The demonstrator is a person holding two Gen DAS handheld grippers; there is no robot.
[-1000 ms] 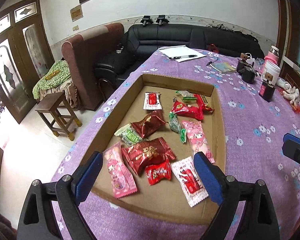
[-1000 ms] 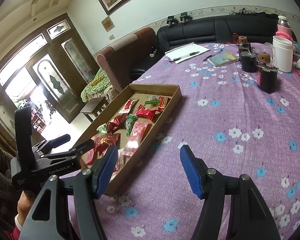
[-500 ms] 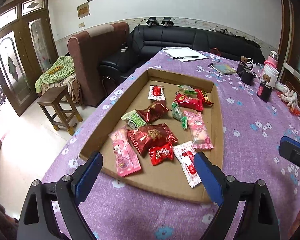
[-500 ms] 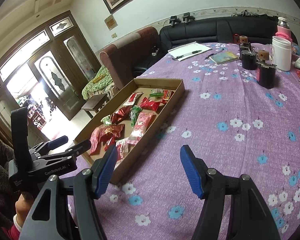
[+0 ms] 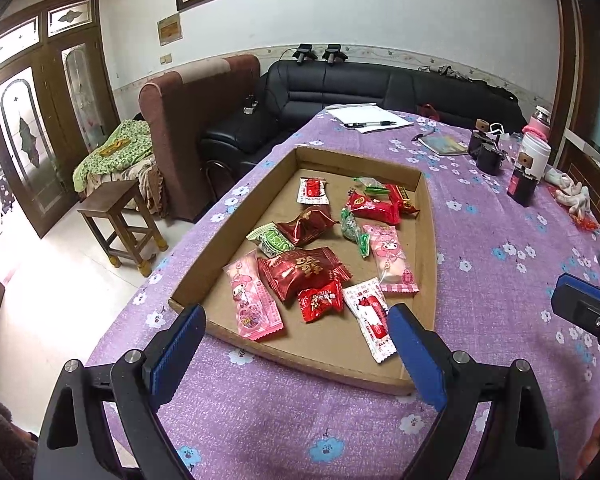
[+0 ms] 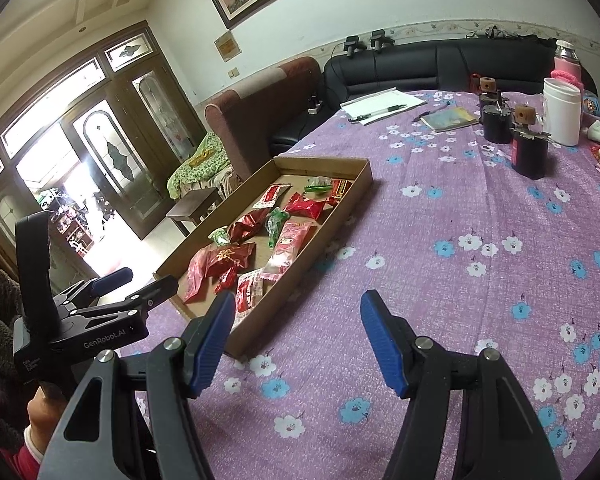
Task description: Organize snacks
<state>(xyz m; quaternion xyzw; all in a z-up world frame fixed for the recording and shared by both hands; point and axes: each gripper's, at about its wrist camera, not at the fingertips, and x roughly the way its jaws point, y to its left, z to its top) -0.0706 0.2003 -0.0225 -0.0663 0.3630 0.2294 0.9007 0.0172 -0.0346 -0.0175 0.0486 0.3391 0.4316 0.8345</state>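
Left wrist view: the left gripper [image 5: 296, 344] is hovering over the near edge of the tray [image 5: 428, 216], its jaws released and holding nothing. The snacks [image 5: 300, 272] are lying loose inside the tray, on the table [image 5: 500, 240], in an overlapping heap: a big red pack in the middle, pink packs [image 5: 392, 258] to its left and right, a small red candy [image 5: 320, 300] and a white sachet [image 5: 370, 316] nearest the jaws. The right gripper's tip is showing at the right edge.

Right wrist view: the right gripper [image 6: 298, 340] is hanging over bare cloth to the right of the tray [image 6: 340, 216], jaws released and empty; the left gripper [image 6: 112, 292] is sitting at the tray's near left corner.

Risk, as I judge it: because the packs are overlapping, a closing pinch is likely to catch two at once or skid off slick foil, and the tray's low wall could snag a jaw and shove the light tray across the cloth.
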